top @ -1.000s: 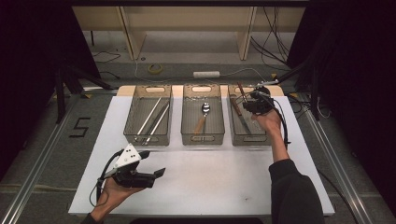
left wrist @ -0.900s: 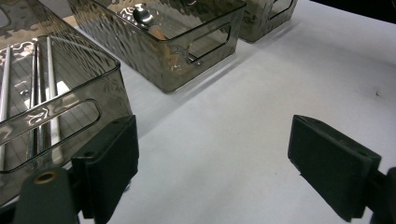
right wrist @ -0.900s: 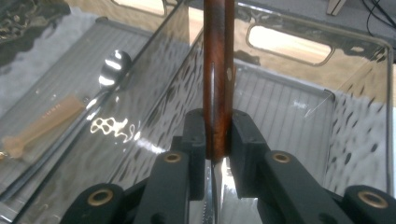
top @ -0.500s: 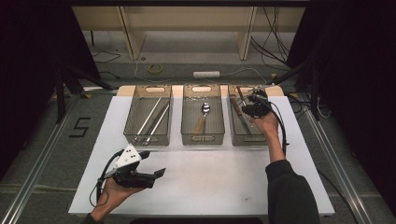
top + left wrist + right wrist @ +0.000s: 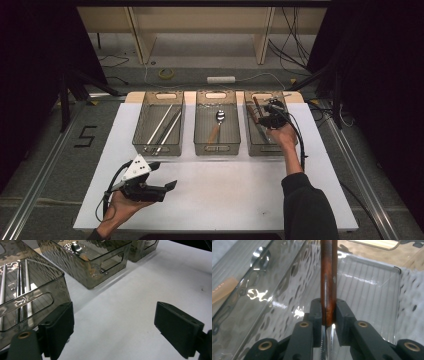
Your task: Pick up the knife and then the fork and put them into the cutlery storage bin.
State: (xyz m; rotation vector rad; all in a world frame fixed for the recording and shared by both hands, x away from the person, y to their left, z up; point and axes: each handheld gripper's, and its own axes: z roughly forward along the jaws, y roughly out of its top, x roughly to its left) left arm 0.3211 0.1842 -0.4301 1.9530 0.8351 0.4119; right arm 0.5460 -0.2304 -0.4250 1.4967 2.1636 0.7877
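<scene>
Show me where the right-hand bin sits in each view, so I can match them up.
High view: the right bin is rightmost of the row of three, with the right tool inside it.
Left gripper view: the right bin is at the top right, at the row's far end.
Right gripper view: the right bin surrounds the tool, shut on a knife.
Shared landmark: the spoon in the middle bin.

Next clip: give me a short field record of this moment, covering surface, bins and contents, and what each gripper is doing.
surface: white table
left bin: long metal rods
middle bin: spoon with wooden handle
right bin: right gripper inside it
right gripper: shut on knife, clamping its wooden handle, serrated blade towards the camera
left gripper: jaws wide open, nothing between them, low over the table's near left
</scene>
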